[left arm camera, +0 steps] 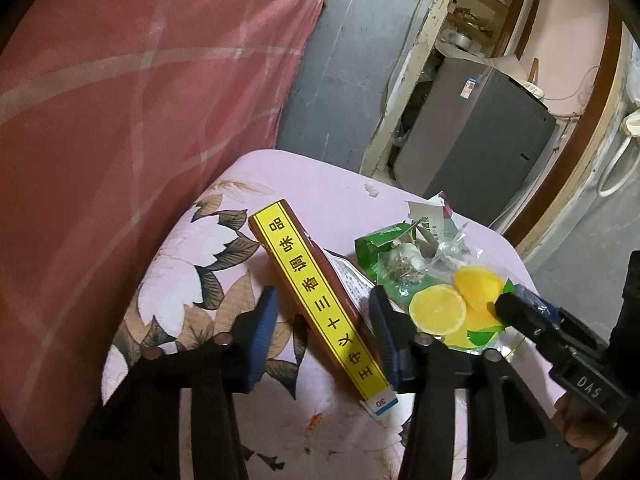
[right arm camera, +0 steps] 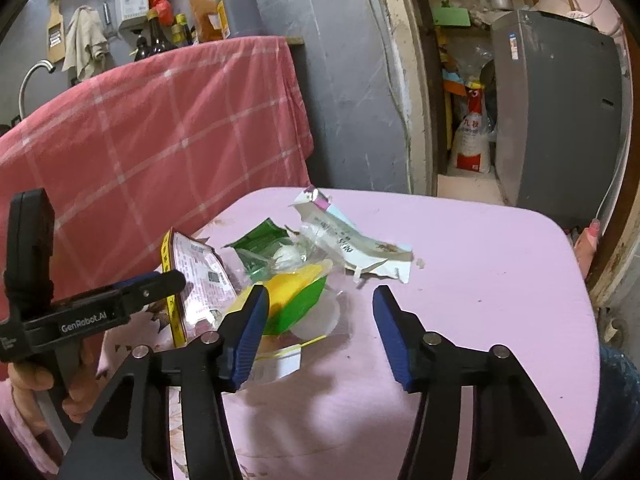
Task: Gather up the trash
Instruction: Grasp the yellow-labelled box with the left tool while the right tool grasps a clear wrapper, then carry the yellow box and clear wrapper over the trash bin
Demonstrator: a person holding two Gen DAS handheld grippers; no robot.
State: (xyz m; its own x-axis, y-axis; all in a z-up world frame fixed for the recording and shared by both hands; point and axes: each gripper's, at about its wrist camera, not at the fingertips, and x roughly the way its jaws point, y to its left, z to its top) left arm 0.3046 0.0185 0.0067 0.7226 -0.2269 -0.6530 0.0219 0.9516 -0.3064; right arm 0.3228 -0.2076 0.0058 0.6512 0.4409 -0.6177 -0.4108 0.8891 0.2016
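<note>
A long brown box with a yellow lettered strip [left arm camera: 320, 296] lies on the pink floral table [left arm camera: 180, 280]. My left gripper [left arm camera: 324, 324] straddles it, open, with a gap of cloth showing at the left pad. To its right sits a clear packet printed with lemon slices [left arm camera: 452, 304], where a finger of the right gripper [left arm camera: 516, 310] rests. In the right wrist view my right gripper [right arm camera: 320, 320] stands open around the lemon packet [right arm camera: 296, 300], its left pad at the packet's edge and its right pad well apart. The box [right arm camera: 200, 276] stands on edge at the left.
A green wrapper holding a white bulb [right arm camera: 260, 240] and a torn white packet [right arm camera: 352, 240] lie behind the lemon packet. A red checked cloth [right arm camera: 160, 120] hangs left of the table [right arm camera: 480, 280]. A grey appliance [right arm camera: 560, 112] stands by the doorway. A hand [right arm camera: 28, 384] holds the left gripper.
</note>
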